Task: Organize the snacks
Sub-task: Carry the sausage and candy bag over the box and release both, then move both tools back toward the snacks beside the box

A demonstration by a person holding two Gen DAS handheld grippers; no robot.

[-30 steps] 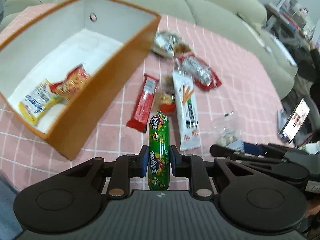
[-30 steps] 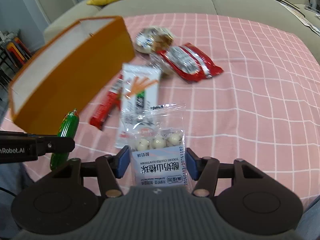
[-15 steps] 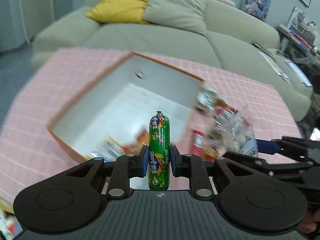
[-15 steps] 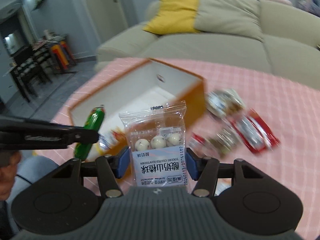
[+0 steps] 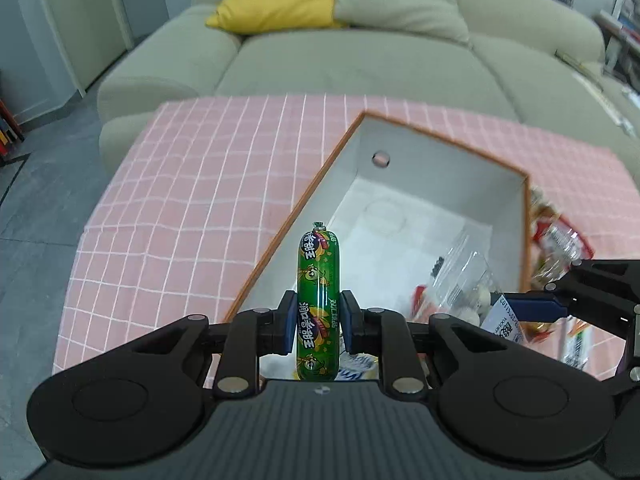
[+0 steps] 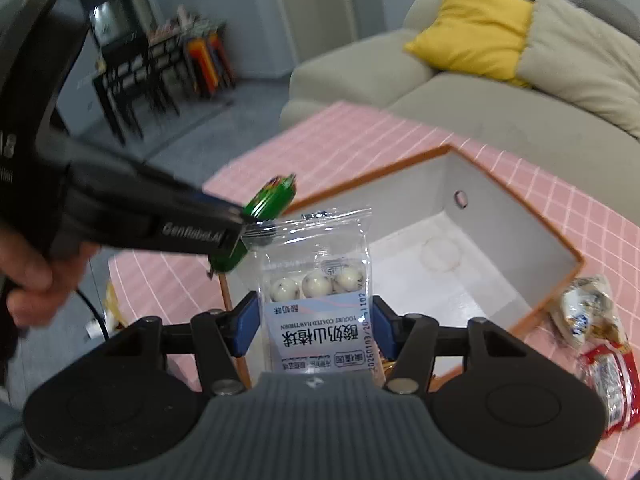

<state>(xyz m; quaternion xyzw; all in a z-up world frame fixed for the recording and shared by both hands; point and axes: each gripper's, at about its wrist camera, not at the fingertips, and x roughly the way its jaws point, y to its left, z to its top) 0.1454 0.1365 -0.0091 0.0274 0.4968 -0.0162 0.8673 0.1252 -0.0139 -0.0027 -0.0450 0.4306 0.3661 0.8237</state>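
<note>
My left gripper (image 5: 318, 322) clamped the sausage (image 5: 318, 300); my right gripper (image 6: 316, 326) clamped the bag (image 6: 318, 300), both above the near box (image 5: 440, 216).

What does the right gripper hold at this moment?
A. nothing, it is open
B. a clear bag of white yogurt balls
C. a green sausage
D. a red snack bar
B: in the right wrist view, the right gripper is shut on the clear bag of white balls, above the orange box; the green sausage is in the left gripper.
</note>
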